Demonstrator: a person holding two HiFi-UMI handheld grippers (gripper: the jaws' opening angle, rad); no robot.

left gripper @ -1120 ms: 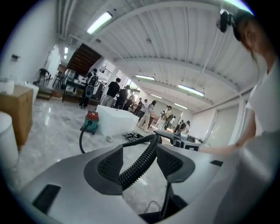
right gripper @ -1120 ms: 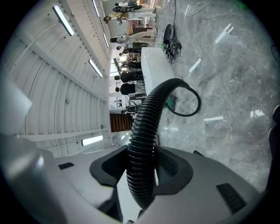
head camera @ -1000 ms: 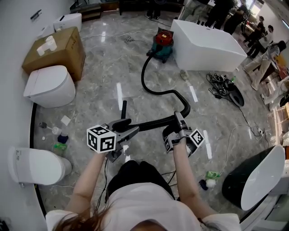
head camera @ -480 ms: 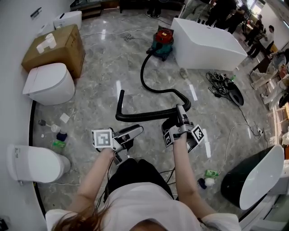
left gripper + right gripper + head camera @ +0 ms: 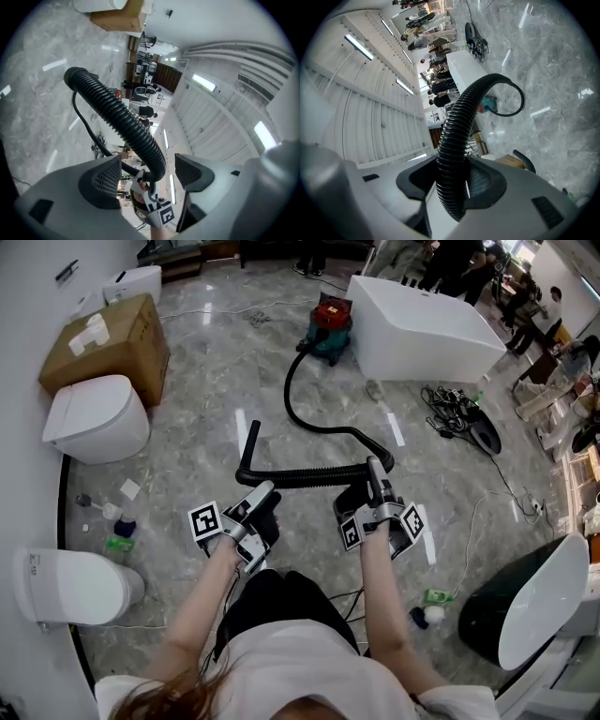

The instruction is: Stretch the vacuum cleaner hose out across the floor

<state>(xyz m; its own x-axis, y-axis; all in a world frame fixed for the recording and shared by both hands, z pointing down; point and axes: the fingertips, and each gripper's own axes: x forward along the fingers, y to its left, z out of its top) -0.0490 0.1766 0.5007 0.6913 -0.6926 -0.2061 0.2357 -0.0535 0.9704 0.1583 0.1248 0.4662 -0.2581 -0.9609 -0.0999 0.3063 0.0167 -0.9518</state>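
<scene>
Hose (image 5: 309, 476) end swung fwd; L gripper (image 5: 147, 173) fingers just opened round it; R gripper (image 5: 452, 183) grips it.

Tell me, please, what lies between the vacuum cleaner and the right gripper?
The black hose, curving over the floor from the vacuum cleaner to the right gripper, whose jaws clamp it; the head view shows this.

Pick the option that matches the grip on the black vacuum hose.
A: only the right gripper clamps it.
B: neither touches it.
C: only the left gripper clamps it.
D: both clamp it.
A: the right gripper has its pads pressed on the hose, while the left gripper has just been opening its jaws, and the hose passes between them clear of both pads.
</scene>
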